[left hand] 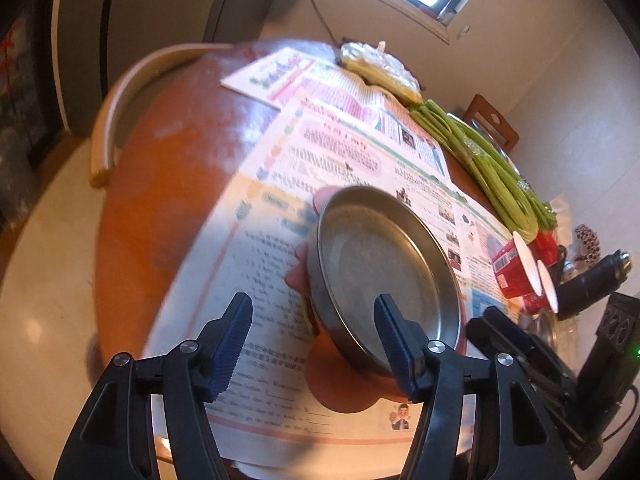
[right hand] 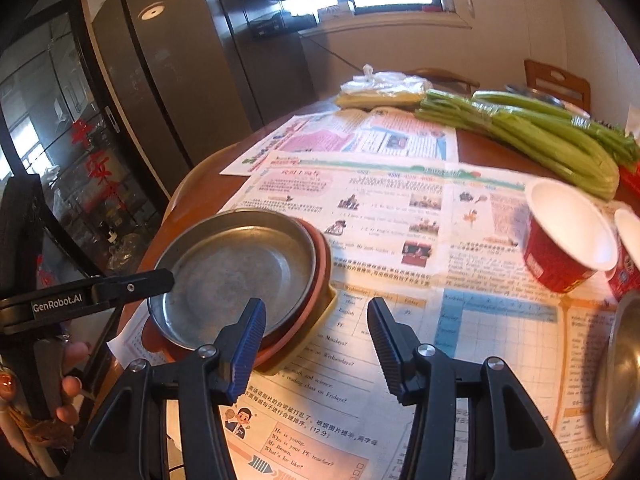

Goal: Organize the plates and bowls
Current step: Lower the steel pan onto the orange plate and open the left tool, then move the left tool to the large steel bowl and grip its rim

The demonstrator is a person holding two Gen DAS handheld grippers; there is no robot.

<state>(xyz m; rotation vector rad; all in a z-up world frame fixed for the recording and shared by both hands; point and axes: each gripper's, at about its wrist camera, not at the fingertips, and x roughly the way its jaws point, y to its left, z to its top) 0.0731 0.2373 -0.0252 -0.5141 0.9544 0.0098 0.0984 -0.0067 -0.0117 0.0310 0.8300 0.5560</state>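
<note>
A shallow metal plate point(left hand: 380, 264) point(right hand: 236, 276) lies on top of a reddish plate point(right hand: 316, 292), which rests on a yellowish dish point(right hand: 320, 328) on the newspaper. My left gripper point(left hand: 316, 344) is open and straddles the metal plate's near rim, one blue pad inside the plate and the other outside, clear of it. In the right wrist view one black finger point(right hand: 154, 282) of the left gripper reaches the plate's left rim. My right gripper point(right hand: 316, 344) stands open just right of the stack, over bare newspaper, holding nothing. A second metal plate point(right hand: 620, 380) shows at the right edge.
Newspaper sheets point(right hand: 400, 208) cover the round wooden table point(left hand: 168, 184). Two red paper cups point(right hand: 568, 240) point(left hand: 516, 268) stand right of the stack. Celery stalks point(right hand: 540, 136) point(left hand: 480, 160) and a plastic bag point(right hand: 380, 88) lie at the back. A chair back point(left hand: 108, 112) curves beyond the table's left side.
</note>
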